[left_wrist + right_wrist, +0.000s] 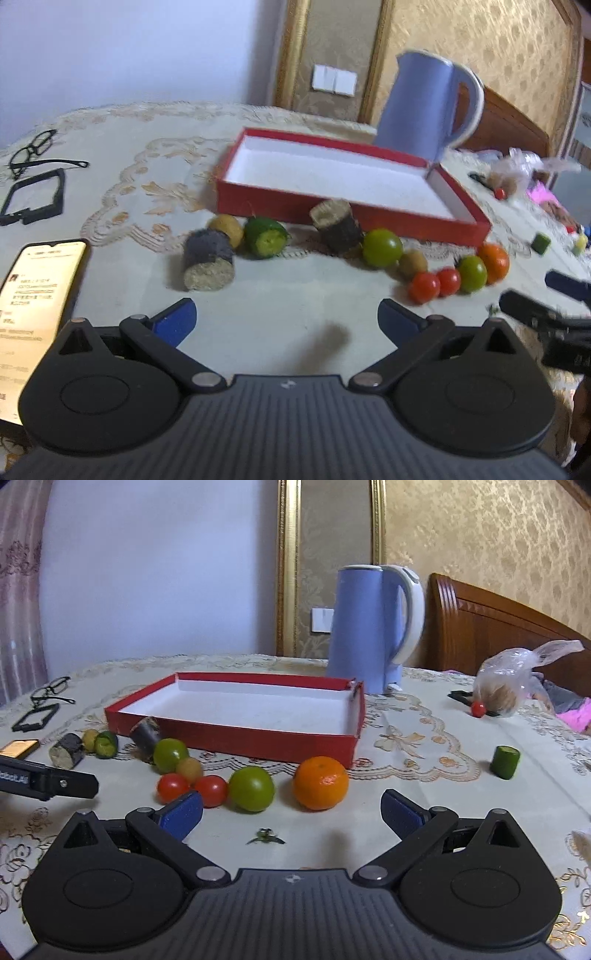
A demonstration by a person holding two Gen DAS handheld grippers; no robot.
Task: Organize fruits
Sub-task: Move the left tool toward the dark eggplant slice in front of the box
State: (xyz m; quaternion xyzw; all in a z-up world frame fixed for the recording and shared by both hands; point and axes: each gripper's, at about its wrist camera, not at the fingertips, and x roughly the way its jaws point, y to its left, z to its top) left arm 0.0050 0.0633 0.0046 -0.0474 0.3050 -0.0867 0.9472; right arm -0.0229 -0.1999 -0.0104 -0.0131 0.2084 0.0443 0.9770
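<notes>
orange (320, 782) is sitting just beyond and between our right gripper (291, 814)'s spread, empty jaws, nearer it than our left gripper (286, 319), also gaping empty.

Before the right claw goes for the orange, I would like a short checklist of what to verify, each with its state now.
1. Right claw open and holding nothing: ok.
2. Orange free to take, standing a little apart from the green fruit beside it: ok.
3. Red box has room: ok, its white floor is bare.
4. Path from orange to box: ok, the box wall is directly behind it.
5. Left claw out of the way: ok, open, off to the left over bare cloth.
6. Orange firm enough to squeeze: cannot tell.
</notes>
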